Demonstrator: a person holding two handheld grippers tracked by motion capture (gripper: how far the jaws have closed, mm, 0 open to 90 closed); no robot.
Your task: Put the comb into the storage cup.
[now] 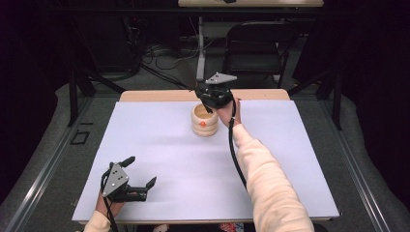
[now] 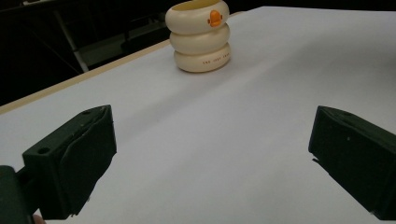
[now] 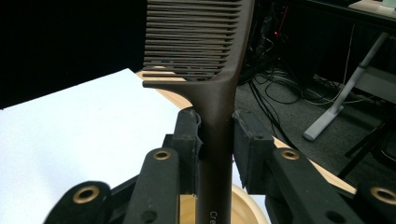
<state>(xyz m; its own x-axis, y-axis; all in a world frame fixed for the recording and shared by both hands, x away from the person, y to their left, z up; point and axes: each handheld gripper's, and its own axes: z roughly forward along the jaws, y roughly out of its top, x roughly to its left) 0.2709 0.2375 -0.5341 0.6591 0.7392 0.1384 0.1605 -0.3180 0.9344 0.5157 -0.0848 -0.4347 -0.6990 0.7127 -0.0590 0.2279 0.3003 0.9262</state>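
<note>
A: What's the right gripper (image 3: pixel 217 142) doing?

B: Its jaws are clamped on the handle of a dark brown plastic comb (image 3: pixel 205 56), teeth end pointing up and away. Directly under it sits the cream ribbed holder shaped like three stacked rings with a small orange badge (image 1: pixel 204 121), at the far middle of the white table sheet (image 1: pixel 159 159).

A: So going in or coming out?

B: I can't tell the direction. The handle's lower end is at or inside the holder's mouth (the rim shows just behind the jaws in the right gripper view), so I'd judge this the step at the holder itself.

A: And the left gripper (image 1: pixel 140 181)?

B: Resting on the near left of the sheet, jaws spread wide, nothing between them, well apart from the holder.

A: Next move?

B: A straight vertical motion, I think; any tilt could catch the rim and tip the light holder.
</note>
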